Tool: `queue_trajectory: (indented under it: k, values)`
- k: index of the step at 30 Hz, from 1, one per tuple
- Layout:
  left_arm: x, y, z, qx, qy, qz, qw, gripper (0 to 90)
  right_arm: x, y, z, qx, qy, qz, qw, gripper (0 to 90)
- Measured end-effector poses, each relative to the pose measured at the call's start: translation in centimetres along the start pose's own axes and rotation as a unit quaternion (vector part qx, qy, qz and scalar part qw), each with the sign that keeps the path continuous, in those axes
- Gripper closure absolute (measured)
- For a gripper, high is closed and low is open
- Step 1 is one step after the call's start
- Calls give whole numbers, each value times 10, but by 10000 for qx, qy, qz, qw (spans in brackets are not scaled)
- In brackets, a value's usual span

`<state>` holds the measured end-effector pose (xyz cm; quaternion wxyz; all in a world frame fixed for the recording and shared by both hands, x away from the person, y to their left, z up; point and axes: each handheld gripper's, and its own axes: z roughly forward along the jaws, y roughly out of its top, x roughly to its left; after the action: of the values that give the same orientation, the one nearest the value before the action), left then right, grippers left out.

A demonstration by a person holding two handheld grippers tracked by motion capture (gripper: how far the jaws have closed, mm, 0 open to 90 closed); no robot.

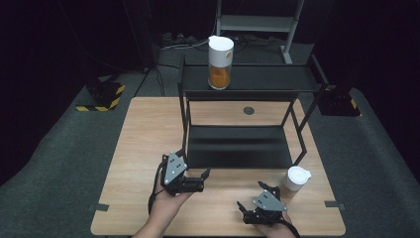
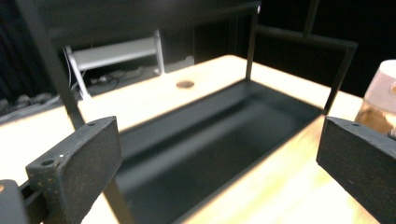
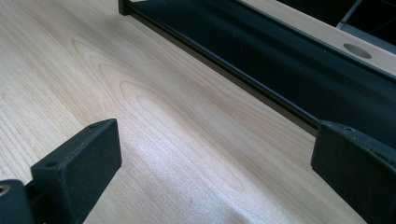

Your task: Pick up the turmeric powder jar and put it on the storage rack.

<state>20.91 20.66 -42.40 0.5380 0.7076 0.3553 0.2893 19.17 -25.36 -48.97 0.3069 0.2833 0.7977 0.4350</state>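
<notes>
Orange-filled jar (image 1: 220, 63) atop rack (image 1: 247, 78); high view

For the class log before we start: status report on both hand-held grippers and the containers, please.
Left hand-held gripper open, right hand-held gripper open, both empty. Tall jar on rack's top shelf; small lidded cup on table beside right gripper. Nothing obstructing.

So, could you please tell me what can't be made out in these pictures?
- Small white-lidded cup, left gripper view: blurred and cut off by the right edge; contents unclear.
- Tall white-capped jar of orange filling, high view: too small to identify the filling.
- Black metal two-tier shelf, right gripper view: upper tier cut off by the top edge.
- Right gripper, high view: the hand behind it is cut off by the bottom edge.
</notes>
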Motion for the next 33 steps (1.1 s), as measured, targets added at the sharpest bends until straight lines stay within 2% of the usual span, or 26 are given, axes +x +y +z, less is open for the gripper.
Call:
queue_trajectory:
  k: [1, 2, 3, 4, 8, 10, 14, 18, 22, 24, 25, 27, 31, 33]
  values:
    - [0, 0, 0, 0, 0, 0, 10000, 3, 0, 0, 0, 0, 0, 0, 10000, 10]
    - [1, -10, -3, 80, 2, -89, 9999, 3, 0, 0, 0, -3, -1, -8, 10000, 10]
    - [1, -10, -3, 80, 2, -89, 9999, 3, 0, 0, 0, -3, -1, -8, 10000, 10]
    - [2, -22, -6, 184, 17, -199, 9996, 3, 0, 0, 0, -2, -6, -12, 10000, 10]
    - [4, -35, -8, 315, 64, -258, 9991, 3, 1, 0, 0, -5, -14, -18, 10000, 10]
    - [5, -45, -9, 493, 95, -279, 9983, 3, 1, 0, 0, -3, -18, -17, 10000, 10]
    - [6, -53, -10, 652, 160, -275, 9974, 3, 2, 0, 0, -1, -28, -29, 10000, 10]
    - [6, -60, -11, 901, 315, -136, 9953, 3, 2, 0, 0, -4, -30, -27, 10000, 10]
    - [5, -65, -10, 1010, 397, -39, 9941, 3, 1, 0, 0, -3, -27, -24, 10000, 10]
    - [6, -67, -8, 1132, 377, -25, 9929, 3, 2, 0, 0, 3, -46, -9, 10000, 9]
    - [5, -64, -7, 1250, 377, 16, 9914, 3, 2, 0, 0, 3, -46, -9, 10000, 9]
    - [1, -65, -8, 1233, 416, 243, 9912, 3, 2, 0, 0, -1, -56, -2, 10000, 8]
    - [-5, -61, -5, 1394, 352, 632, 9876, 3, 4, 1, 0, 13, -85, -40, 10000, 8]
    - [-8, -59, -3, 1470, 354, 717, 9859, 3, 4, 0, 0, 6, -96, -14, 10000, 8]
